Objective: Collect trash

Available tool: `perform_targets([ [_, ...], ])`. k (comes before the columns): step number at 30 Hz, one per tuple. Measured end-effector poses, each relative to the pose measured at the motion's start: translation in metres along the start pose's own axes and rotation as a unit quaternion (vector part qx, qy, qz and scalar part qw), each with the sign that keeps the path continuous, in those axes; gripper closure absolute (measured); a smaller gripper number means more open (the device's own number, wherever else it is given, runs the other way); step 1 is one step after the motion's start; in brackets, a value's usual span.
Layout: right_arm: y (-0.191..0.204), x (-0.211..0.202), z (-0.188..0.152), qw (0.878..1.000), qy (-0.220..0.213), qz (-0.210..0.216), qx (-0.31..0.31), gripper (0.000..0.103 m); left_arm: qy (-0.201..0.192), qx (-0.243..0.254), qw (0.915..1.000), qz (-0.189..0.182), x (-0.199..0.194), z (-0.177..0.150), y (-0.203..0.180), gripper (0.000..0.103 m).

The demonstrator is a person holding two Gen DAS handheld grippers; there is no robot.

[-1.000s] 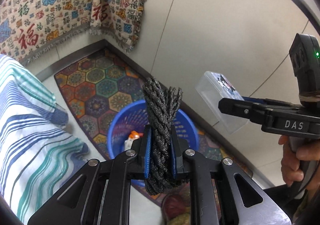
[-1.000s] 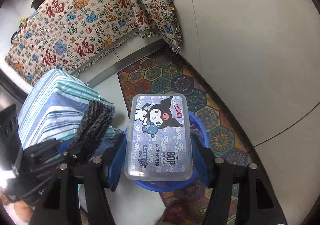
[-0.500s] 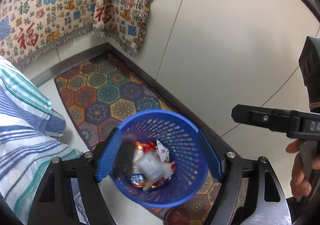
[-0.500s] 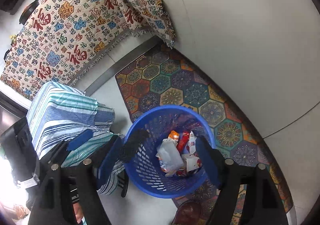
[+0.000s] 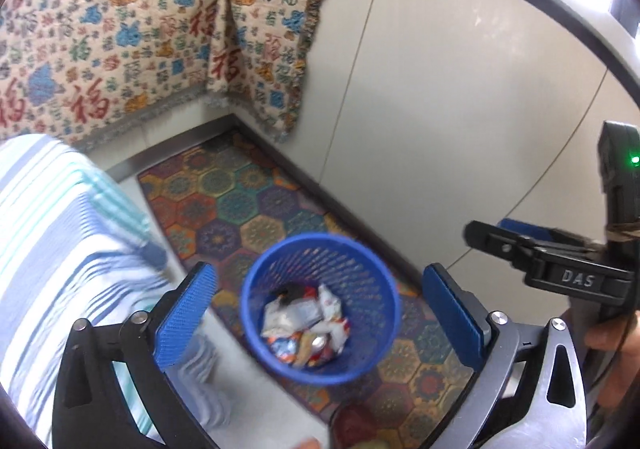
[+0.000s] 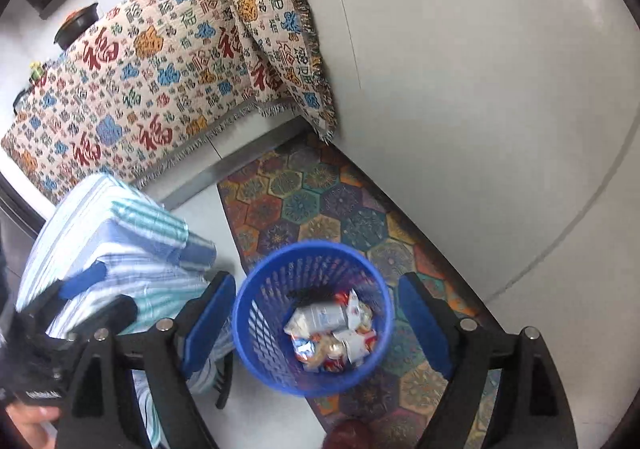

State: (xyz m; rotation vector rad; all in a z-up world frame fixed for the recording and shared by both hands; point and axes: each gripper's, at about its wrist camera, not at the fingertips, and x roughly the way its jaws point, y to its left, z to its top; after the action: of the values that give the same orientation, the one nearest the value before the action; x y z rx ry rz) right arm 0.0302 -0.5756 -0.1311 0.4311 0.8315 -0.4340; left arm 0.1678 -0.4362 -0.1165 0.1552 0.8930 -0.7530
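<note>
Both tongs hang spread wide and grasp nothing: the left tongs (image 5: 320, 313) and the right tongs (image 6: 316, 323) each frame a blue bin (image 5: 320, 309) that stands below and between their blue pads (image 5: 186, 315). Inside the bin lies the trash (image 6: 332, 333), a heap of pale wrappers, a clear box and a dark piece at the far side. Past the bin a rug (image 5: 240, 205) of coloured hexagons covers the floor, a striped cloth (image 5: 52, 249) sits left of the tongs, and farther off a patterned blanket (image 6: 160, 81) hangs down.
</note>
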Motion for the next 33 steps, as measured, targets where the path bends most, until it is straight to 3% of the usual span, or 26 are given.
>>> perform_targets([
  [4,0.022,-0.043,-0.032,0.998,-0.019,-0.054,-0.029,0.0,-0.016,0.013,0.9973,0.07,-0.035,-0.02,-0.009,0.0],
  [9,0.048,-0.096,-0.082,0.994,-0.058,-0.08,-0.038,0.0,-0.026,0.033,0.9945,0.096,-0.077,-0.046,-0.025,0.0],
  [15,0.062,-0.127,-0.114,0.993,-0.061,-0.086,-0.05,0.0,-0.027,0.05,0.988,0.143,-0.11,-0.062,-0.033,0.0],
  [23,0.07,-0.159,-0.125,0.992,-0.065,-0.097,-0.055,0.0,-0.028,0.029,0.9894,0.139,-0.133,-0.067,-0.033,0.0],
  [33,0.072,-0.162,-0.127,0.992,-0.059,-0.095,-0.051,0.0,-0.02,0.025,0.99,0.137,-0.139,-0.07,-0.032,0.0],
])
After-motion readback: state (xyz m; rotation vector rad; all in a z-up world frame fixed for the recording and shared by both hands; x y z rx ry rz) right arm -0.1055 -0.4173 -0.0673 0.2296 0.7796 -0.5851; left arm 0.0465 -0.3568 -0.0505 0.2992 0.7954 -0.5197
